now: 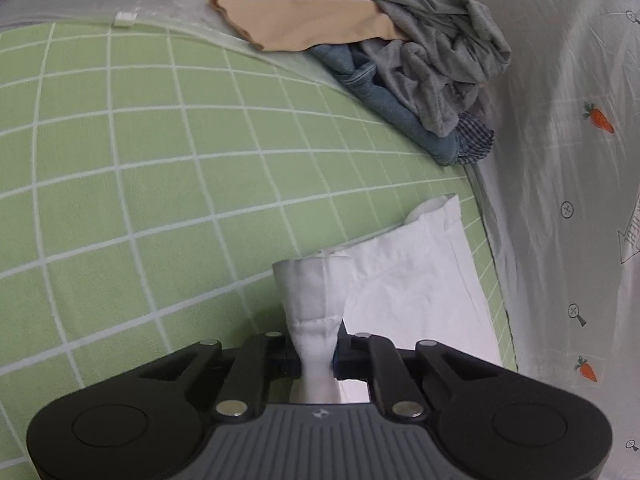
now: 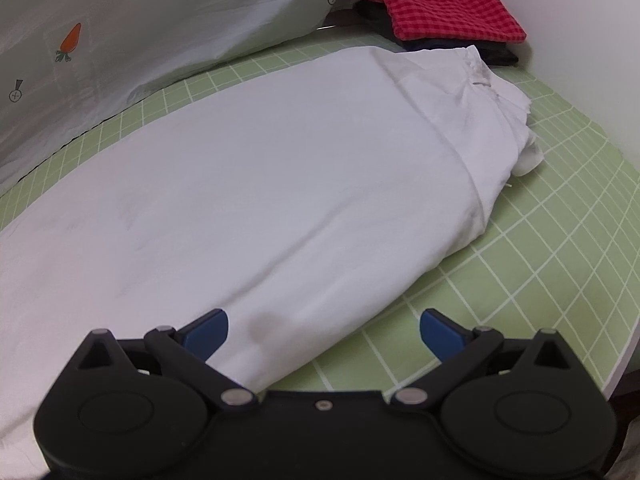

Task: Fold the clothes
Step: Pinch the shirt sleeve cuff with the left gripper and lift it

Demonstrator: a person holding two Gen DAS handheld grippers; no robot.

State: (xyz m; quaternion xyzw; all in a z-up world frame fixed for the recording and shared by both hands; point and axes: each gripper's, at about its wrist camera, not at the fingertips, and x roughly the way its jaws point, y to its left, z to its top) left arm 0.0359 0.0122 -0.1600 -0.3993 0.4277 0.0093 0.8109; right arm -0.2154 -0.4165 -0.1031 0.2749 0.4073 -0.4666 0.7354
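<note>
**Left has the end, right still open over the garment**

My left hand-held gripper (image 1: 316, 354) is clamped on a bunched end of the white garment (image 2: 256, 184), which lies flat on the green grid sheet (image 1: 120, 152). Its long axis runs away from my right hand-held gripper (image 2: 324, 332), whose jaws are wide and empty, near edge between them. Right is nearer the body.

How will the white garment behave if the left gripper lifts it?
Probably floppy: the white garment bunches thin where the left gripper pinches it. Likely light, since it lies flat and thin. The rest would probably drag over the green checked sheet.
</note>
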